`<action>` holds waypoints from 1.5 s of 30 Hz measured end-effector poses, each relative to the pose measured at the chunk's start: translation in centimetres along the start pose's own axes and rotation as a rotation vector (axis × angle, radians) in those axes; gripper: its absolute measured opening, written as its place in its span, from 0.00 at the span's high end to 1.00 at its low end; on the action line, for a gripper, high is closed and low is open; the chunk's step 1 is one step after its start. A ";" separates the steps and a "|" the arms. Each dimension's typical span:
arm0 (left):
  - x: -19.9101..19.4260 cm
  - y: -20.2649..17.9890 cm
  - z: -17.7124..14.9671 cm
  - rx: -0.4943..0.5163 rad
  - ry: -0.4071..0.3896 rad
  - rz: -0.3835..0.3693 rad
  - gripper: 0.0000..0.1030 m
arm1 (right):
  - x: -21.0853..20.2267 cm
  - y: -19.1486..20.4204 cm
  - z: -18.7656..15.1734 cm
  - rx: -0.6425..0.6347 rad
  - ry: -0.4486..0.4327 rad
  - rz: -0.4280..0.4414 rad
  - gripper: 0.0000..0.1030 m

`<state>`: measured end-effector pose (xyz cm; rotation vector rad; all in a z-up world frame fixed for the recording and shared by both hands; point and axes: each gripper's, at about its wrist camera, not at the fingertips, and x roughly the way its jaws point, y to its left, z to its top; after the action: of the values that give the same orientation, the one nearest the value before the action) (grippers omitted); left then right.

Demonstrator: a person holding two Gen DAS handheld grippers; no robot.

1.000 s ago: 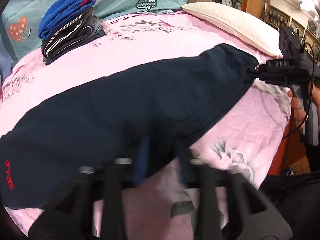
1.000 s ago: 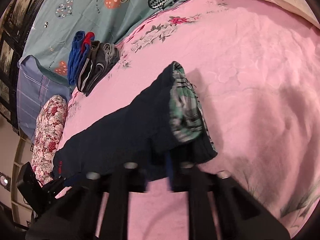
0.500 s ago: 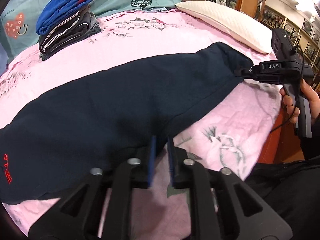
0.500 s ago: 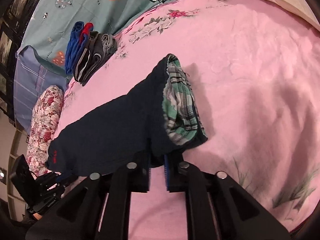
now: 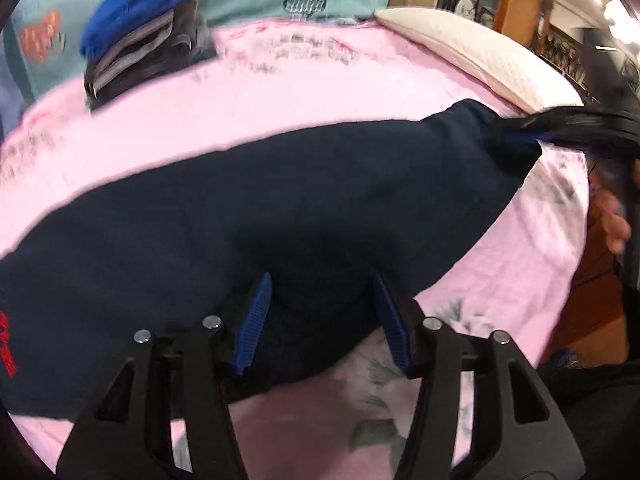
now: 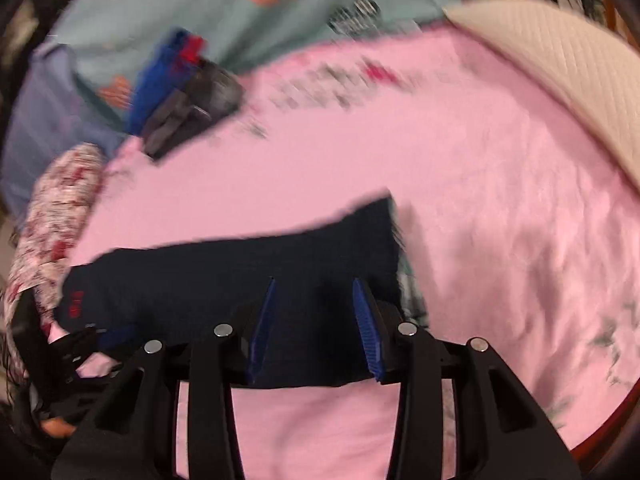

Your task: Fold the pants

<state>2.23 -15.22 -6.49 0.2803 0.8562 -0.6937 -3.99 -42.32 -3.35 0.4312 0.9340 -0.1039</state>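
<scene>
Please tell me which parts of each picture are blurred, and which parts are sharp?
Left wrist view: the left gripper is sharp, but the stack of folded clothes and the right gripper smear with motion. Right wrist view: its own fingers are crisp; the pink sheet print, pillow and navy pants edges are streaked.

Black grippers [image 5: 326, 324] — ribbed blue pads, silver screws

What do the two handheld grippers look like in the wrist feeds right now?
Both match. The left gripper and the right gripper each have glossy black plastic linkage arms with triangular cut-outs, silver round pivot screws, and two fingers faced with ribbed blue pads. No sleeves, cables or markings are legible in either view.
</scene>
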 end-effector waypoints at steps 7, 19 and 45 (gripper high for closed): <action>-1.5 0.4 0.3 -0.030 -0.012 -0.037 0.44 | -0.5 -1.3 0.3 0.030 -0.026 0.069 0.69; 0.7 4.2 0.9 -0.153 0.030 0.049 0.29 | 5.3 -1.8 4.1 0.062 0.013 0.035 0.64; 2.5 1.0 3.1 -0.156 0.024 -0.031 0.22 | -1.2 -3.0 -0.9 -0.025 -0.044 0.118 0.83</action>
<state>5.86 -17.12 -6.53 0.1361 0.9335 -0.6498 -6.19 -44.76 -3.83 0.4584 0.8638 0.0055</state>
